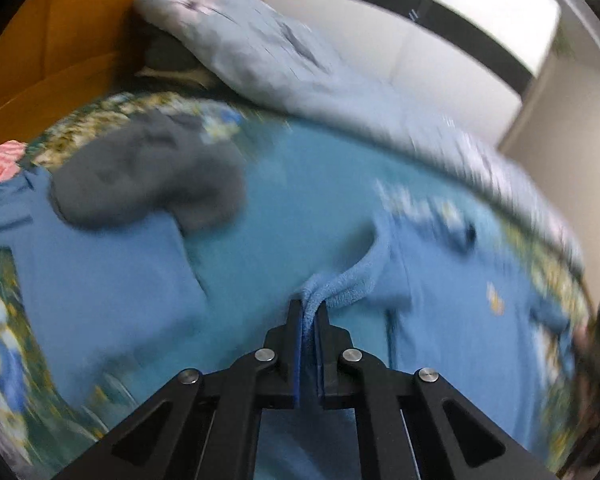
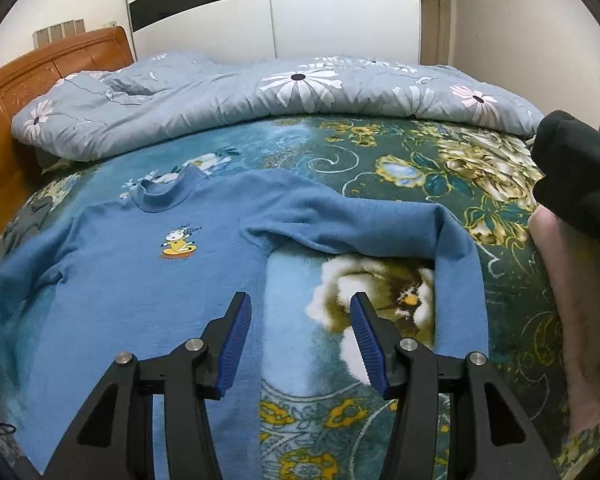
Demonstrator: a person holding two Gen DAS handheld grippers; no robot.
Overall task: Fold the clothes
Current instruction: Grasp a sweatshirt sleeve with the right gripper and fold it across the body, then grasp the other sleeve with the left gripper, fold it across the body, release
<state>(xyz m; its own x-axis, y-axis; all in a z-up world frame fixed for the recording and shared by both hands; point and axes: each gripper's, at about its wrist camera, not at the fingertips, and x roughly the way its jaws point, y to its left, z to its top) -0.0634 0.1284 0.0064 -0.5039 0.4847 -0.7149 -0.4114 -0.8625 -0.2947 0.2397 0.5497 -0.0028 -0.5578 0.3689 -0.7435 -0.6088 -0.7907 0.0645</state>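
Left wrist: fingers (image 1: 309,312) clamped on blue shirt (image 1: 100,280).

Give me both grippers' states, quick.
Left gripper: shut on a fold of the blue shirt.
Right gripper: open, holding nothing, above the shirt's edge.

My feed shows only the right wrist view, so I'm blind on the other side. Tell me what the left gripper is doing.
Observer: The left gripper is shut on a fold of the blue sweater, pinched between its pads.
Operator: Report what lies past it.
Observer: A grey garment lies crumpled on the bed, overlapping another blue piece of clothing.
Operator: Give me the far corner.
Observer: A red-and-white patterned cloth shows at the left edge, near the wooden headboard.
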